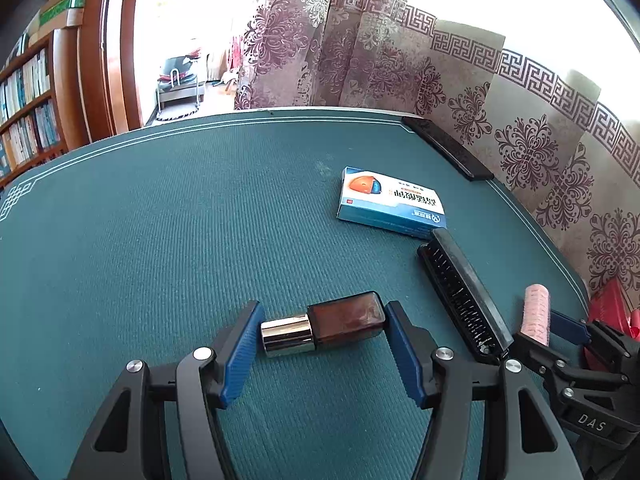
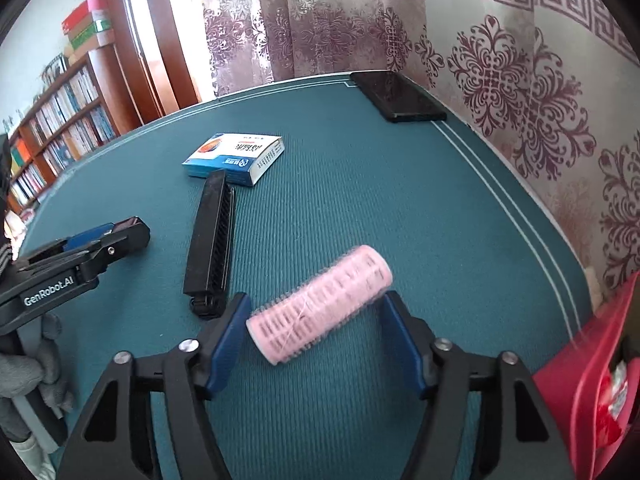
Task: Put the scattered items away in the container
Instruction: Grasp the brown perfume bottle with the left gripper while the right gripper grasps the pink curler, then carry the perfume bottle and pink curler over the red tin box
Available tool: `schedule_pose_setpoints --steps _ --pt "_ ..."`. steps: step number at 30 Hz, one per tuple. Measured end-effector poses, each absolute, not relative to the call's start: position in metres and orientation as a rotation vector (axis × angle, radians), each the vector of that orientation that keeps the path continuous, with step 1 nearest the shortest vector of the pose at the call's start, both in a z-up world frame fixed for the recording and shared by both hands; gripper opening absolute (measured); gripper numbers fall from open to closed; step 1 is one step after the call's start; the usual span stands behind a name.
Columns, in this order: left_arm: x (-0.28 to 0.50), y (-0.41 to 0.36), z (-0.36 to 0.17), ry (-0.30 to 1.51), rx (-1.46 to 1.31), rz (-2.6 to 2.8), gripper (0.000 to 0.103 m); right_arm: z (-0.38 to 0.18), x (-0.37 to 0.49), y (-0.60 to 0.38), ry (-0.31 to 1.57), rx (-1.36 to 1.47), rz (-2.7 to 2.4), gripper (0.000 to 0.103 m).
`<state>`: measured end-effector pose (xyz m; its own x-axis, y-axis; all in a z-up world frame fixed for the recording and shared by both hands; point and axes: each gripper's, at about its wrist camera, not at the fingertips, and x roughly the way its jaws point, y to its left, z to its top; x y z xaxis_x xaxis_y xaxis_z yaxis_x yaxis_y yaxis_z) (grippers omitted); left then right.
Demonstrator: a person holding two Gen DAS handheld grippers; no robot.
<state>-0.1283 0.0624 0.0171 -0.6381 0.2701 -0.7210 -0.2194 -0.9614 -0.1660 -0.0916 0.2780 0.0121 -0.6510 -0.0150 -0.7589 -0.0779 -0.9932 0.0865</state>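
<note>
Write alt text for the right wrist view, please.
The right gripper holds a pink hair roller between its blue jaws, above a green table mat. Behind it lie a black comb, a blue medicine box and a black phone; a red container is at right.

A black phone (image 2: 398,96) lies at the far right corner of the green desk (image 1: 160,240). Patterned curtains (image 1: 400,60) hang along its far and right edges; a bookshelf (image 2: 60,120) stands beyond its left edge.

A brown bottle (image 1: 344,322) with a chrome cap lies sideways, clamped end to end between the left gripper (image 1: 322,354) pads. A pink hair roller (image 2: 318,304) sits tilted, held between the right gripper (image 2: 316,344) pads.
</note>
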Motion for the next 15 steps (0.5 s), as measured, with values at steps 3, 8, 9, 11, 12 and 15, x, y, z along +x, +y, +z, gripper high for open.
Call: schedule_pose_setpoints --steps 3,8,9,11,12,15 --pt "-0.127 0.063 0.017 -0.089 -1.166 2.618 0.063 0.013 -0.089 0.275 0.151 -1.296 2.836 0.055" --pt "-0.124 0.063 0.019 -0.097 -1.157 2.613 0.063 0.016 -0.08 0.273 0.195 -1.317 2.87 0.041" --pt "-0.124 0.064 0.02 -0.097 -1.153 2.611 0.063 0.017 -0.079 0.273 0.221 -1.317 2.877 0.041" --pt "-0.122 0.065 0.022 -0.096 -1.144 2.611 0.063 0.02 -0.073 0.273 0.263 -1.312 2.896 0.041" --pt "-0.121 0.066 0.024 -0.096 -1.137 2.61 0.063 0.024 -0.069 0.273 0.274 -1.301 2.909 0.041" --pt "-0.119 0.067 0.028 -0.099 -1.123 2.608 0.063 0.033 -0.059 0.27 0.295 -1.27 2.94 0.041"
